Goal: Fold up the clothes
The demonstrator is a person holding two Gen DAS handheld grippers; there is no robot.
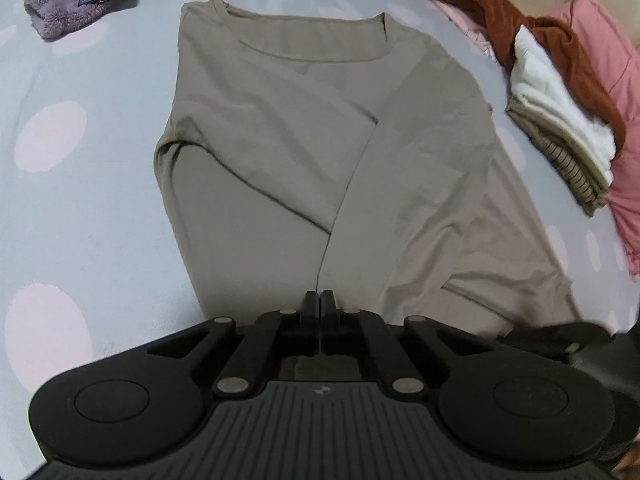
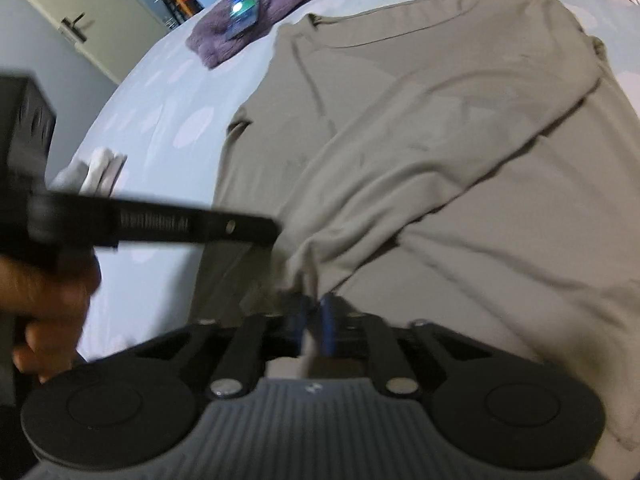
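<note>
Smooth matt cloth shirt (image 1: pixel 304 128)

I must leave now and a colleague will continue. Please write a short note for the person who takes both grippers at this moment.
Left gripper: shut at the bottom hem of the taupe shirt; cloth between the fingers not visible.
Right gripper: shut on the shirt's lower edge.
Shirt: flat on the dotted bedsheet, both sleeves folded across the body.
Folded stack: at the right.
Left: probably fold the hem up toward the collar, then put the shirt on the stack.

Both wrist views low, close, facing forward over the flat taupe long-sleeved shirt (image 1: pixel 280 140) (image 2: pixel 440 140); shirt shared.
</note>
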